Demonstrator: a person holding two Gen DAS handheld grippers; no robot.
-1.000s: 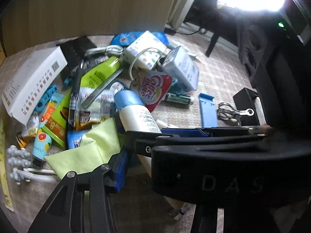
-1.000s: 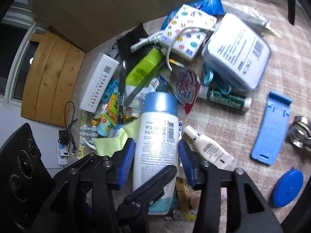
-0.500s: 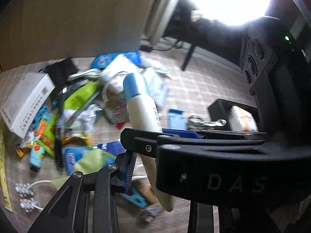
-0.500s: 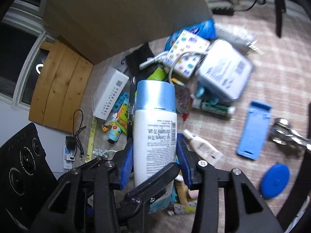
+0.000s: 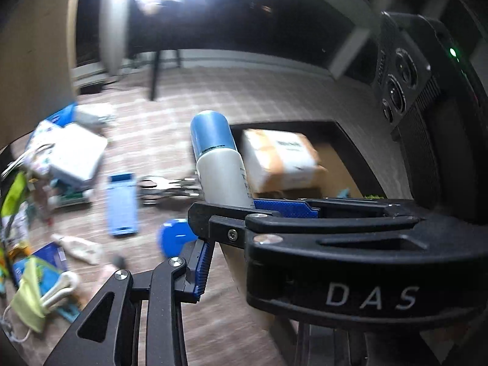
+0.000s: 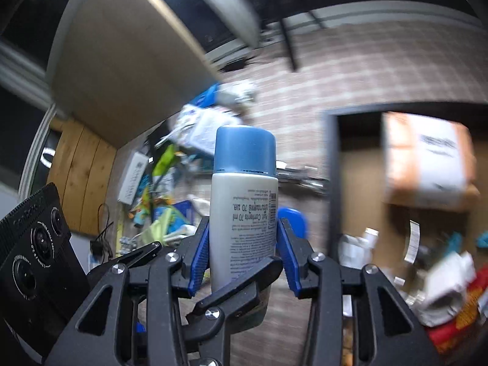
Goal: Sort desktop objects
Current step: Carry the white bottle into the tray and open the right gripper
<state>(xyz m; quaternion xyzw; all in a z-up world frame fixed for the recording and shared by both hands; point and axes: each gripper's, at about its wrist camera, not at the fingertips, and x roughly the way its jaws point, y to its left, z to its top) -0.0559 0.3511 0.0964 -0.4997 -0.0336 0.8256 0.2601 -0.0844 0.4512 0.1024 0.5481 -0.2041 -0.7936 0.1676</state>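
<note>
A white bottle with a blue cap [image 6: 244, 201] stands upright in the air, held by both grippers at once. My right gripper [image 6: 244, 228] is shut on it, a blue pad pressing each side of its body. My left gripper [image 5: 231, 253] grips the same bottle [image 5: 218, 167] lower down from the side. Its one visible blue pad [image 5: 201, 268] is against the bottle, and its other finger is hidden behind the right gripper's black body. The bottle hangs near the left wall of a black tray [image 6: 332, 158].
The black tray [image 5: 344, 128] holds an orange-and-white package [image 5: 280, 158] and small packets. On the checked cloth lie a blue phone stand [image 5: 120, 204], metal keys [image 5: 164, 186], a blue round case [image 5: 174, 238] and, at left, a heap of boxes and tubes [image 5: 73, 155].
Both grippers closed on the bottle, lifted it off the heap and carried it right. The heap has slid to the left and the black tray has come into view.
</note>
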